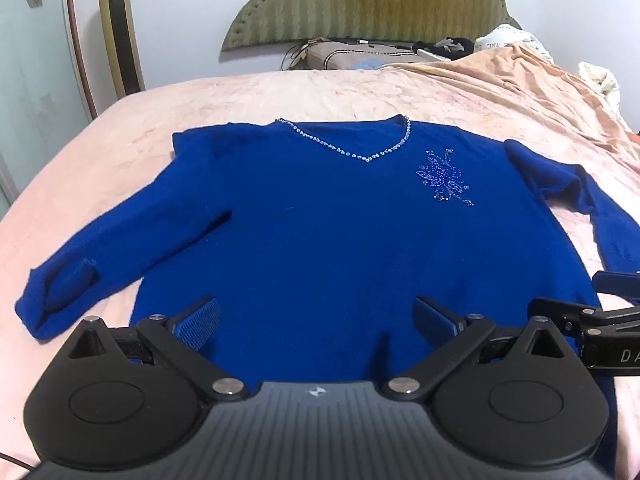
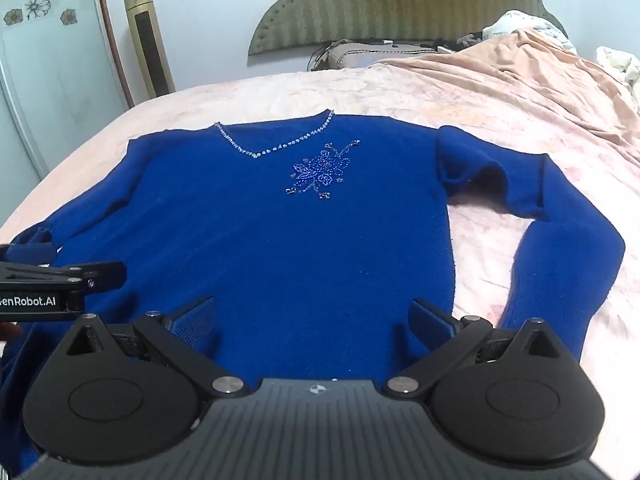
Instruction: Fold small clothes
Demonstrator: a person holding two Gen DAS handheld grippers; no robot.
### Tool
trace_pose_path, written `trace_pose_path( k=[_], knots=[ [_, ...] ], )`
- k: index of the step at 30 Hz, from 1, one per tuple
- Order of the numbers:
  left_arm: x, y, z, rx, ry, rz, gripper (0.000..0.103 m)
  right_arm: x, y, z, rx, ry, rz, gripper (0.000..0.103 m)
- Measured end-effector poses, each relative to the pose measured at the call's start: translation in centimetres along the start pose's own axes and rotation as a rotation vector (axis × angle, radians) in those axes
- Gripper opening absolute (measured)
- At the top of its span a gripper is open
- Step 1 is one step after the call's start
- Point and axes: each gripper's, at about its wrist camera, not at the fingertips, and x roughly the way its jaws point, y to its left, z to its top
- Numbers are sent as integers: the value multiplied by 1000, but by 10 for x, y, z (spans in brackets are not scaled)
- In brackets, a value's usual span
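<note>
Nearest each camera, over the hem of the blue sweater [image 1: 320,248], sit the two grippers, and both have their jaws spread wide with nothing between the blue pads. From the left wrist view, the left gripper [image 1: 316,316] hovers above the lower middle of the garment, its fingers [image 1: 200,318] splayed to either side, while part of the right gripper's black frame pokes in at the right edge. From the right wrist view, the right gripper [image 2: 314,316] is over the lower part of the sweater too, a little nearer the wearer's left seam, and the left gripper's black body with white lettering shows at the left edge; whether either set of fingers actually touches the knit cannot be told. Beyond them the sweater lies face up and mostly flat on the pink bedspread [image 1: 280,96], hem toward the cameras and neck away. One sleeve [image 1: 80,264] runs out and down to the left with its cuff turned back on itself; the other sleeve [image 2: 560,248] bends at the shoulder and drops down the right side, leaving a patch of bedspread between it and the body. Higher up, a beaded flower [image 2: 320,174] sits on the chest just below the beaded V-neck [image 2: 276,140]. Farther off, a rumpled peach blanket [image 2: 520,76] is heaped on the right, a padded green headboard [image 1: 368,4] stands against the wall, and a gold tower fan [image 2: 148,40] stands at the left.
</note>
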Motion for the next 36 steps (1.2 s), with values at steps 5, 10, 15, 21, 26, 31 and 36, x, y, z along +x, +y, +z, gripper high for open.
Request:
trace_pose_path(
  k=[5,10,15,21,26,31,36],
  knots=[
    [-4,0,-1,2,-20,3,103,-2,4,-2,-35,-13,-8,103],
    [-2,-2,-2,10,-9,8,103,-2,2,-1,-24,-7,2,103],
    [-2,-1,-3,8,-8,15,103,-3,1,-2,-16,-5,8,103],
    [-1,-4,-2,15,0,38,103,-7,0,-3,-16,-14,28,103],
    [0,-8,-3,28,8,71,103,-10,-4,-4,-4,-18,54,103],
    [2,-10,-4,38,17,78,103,-9,-5,-5,-3,-15,58,103],
    [3,-11,-4,41,20,88,103,-10,-4,-5,-16,-21,81,103]
  ],
)
